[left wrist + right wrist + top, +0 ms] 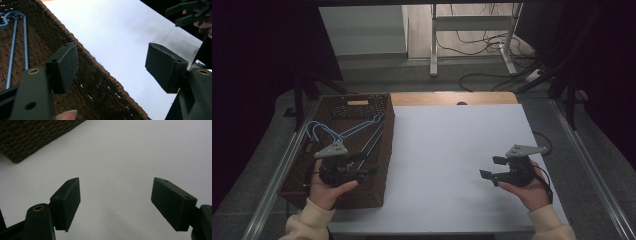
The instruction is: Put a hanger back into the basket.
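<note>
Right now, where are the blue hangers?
In the high view the blue hangers lie inside the brown wicker basket at the table's left edge, just beyond the open left gripper.

Dim room with dark edges; the white table top (452, 150) glows evenly, and close claw pads look soft.

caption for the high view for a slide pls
Left tool open over the wicker basket of blue hangers; right tool open above the white table.
</note>
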The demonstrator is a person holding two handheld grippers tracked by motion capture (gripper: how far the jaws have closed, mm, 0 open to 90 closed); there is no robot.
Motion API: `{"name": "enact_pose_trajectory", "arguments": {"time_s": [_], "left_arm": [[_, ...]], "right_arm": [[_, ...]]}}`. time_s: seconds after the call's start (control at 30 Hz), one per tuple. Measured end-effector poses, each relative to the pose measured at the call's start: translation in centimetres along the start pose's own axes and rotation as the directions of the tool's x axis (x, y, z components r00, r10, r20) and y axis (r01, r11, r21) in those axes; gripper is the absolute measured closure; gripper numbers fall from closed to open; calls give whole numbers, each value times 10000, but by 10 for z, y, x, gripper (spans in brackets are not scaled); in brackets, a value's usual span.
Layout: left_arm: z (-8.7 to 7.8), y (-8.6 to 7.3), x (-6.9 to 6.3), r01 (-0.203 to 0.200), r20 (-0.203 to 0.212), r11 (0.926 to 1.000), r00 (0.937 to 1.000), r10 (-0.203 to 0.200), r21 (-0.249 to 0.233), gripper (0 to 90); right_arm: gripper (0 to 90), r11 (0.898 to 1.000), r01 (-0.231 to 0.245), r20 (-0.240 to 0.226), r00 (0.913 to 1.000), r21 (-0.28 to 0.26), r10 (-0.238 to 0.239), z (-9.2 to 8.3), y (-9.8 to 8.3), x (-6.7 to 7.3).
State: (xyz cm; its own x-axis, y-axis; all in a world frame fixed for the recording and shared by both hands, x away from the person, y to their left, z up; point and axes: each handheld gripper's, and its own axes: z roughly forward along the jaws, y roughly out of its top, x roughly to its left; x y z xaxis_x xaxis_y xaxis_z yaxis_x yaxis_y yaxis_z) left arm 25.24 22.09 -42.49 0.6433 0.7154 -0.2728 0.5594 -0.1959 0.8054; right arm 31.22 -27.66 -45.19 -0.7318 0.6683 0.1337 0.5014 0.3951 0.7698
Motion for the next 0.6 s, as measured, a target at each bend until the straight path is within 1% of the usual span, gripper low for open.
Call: {"name": "enact_pose_trajectory", "arguments": {"time_s": [0.17,0.23,0.27,0.37,0.53,0.6], "left_arm": [[4,-2,4,54,-81,9999,10000,-53,113,268],[5,-3,5,59,-111,9999,9999,-57,155,269],[7,-3,5,22,-110,9998,9999,-19,209,269],[8,-3,5,7,-41,9997,10000,-6,230,268],[9,-1,5,20,-8,9998,10000,-20,211,263],[10,1,4,52,42,9998,10000,-53,191,258]], "right_arm": [[236,9991,-224,-193,9996,-369,217,-5,0,0],[236,9989,-266,-221,9994,-398,257,-6,0,0],[236,9984,-364,-235,9991,-439,354,-6,-1,-2],[234,9981,-419,-206,9989,-462,410,-7,-2,-2],[224,9982,-367,-199,9992,-483,358,-8,-2,-1],[197,9976,-326,-147,9994,-609,317,-10,-2,0]]}}
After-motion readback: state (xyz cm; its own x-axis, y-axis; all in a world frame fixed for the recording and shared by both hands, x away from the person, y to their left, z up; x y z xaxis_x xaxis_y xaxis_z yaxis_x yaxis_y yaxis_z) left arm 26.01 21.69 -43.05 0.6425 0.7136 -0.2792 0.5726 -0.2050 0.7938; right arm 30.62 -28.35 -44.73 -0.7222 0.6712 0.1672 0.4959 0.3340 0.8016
